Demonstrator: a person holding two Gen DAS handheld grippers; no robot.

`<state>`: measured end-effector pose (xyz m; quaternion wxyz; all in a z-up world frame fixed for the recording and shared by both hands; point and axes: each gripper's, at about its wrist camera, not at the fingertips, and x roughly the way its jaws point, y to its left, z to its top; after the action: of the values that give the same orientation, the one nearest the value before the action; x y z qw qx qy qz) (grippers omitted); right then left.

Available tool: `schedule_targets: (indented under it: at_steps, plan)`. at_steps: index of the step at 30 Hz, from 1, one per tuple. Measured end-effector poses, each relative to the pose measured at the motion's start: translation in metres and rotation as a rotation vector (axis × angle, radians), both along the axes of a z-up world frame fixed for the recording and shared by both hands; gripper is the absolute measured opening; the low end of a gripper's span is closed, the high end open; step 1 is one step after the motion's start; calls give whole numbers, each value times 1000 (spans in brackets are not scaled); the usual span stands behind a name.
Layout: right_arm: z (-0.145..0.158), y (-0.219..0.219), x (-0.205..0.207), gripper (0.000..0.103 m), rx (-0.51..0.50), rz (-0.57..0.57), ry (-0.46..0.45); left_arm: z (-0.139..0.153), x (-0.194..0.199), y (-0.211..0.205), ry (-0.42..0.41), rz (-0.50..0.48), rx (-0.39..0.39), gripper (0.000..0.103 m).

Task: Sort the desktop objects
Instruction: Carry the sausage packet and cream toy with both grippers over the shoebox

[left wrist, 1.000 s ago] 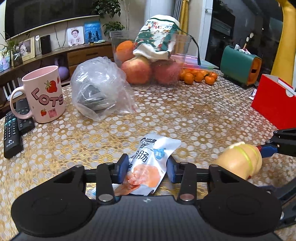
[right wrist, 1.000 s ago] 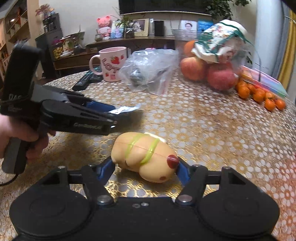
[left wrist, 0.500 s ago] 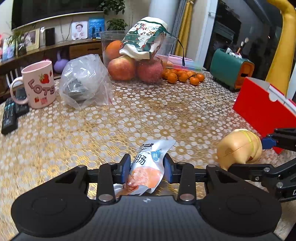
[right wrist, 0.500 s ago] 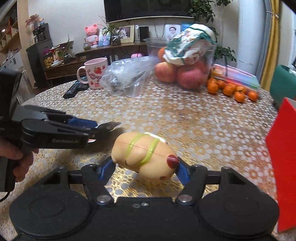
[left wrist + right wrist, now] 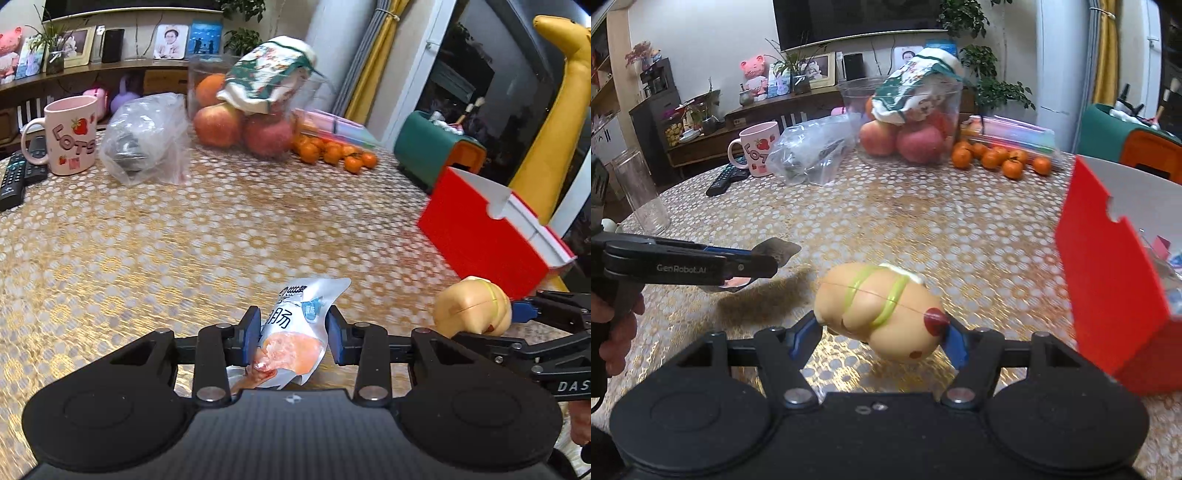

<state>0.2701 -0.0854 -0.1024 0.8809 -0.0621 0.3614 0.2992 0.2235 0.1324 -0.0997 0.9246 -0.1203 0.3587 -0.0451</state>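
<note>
From my left wrist camera, my left gripper (image 5: 293, 334) had its blue pads pinching a silver snack pouch (image 5: 293, 328) with an orange picture on it, lifted above the gold-patterned tablecloth (image 5: 184, 236). The pouch's top corner stuck out forward past the pads. Ahead lay a wide bare stretch of cloth. Far across it stood a pink strawberry mug (image 5: 70, 134), a crumpled clear plastic bag (image 5: 144, 138), a clear bowl of apples (image 5: 251, 110) and a row of small oranges (image 5: 332, 153). To the right, a red box (image 5: 484, 236) sat by the table edge, its open top rimmed in white. My right gripper (image 5: 517, 314) came in low beside it, holding a beige toy (image 5: 472, 312).

From my right wrist camera, my right gripper (image 5: 882, 332) had its pads squeezing that beige toy (image 5: 879, 310), which had green stripes and a red spot, held clear of the cloth. The red box (image 5: 1108, 280) stood just to its right, near wall upright and notched, interior partly visible with some items I could not make out. My left gripper (image 5: 764, 260) reached in from the left with the pouch (image 5: 775, 251), well apart from the toy. A clear glass jar (image 5: 641, 194) stood near the table's left edge.
</note>
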Motion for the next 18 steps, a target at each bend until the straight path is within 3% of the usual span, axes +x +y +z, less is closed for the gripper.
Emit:
schedule_targets:
  at_steps: [18]
  plan:
    - [55,-115,-16,67,49,-105,-55,65,-7,-117,-95,-114,-9,36]
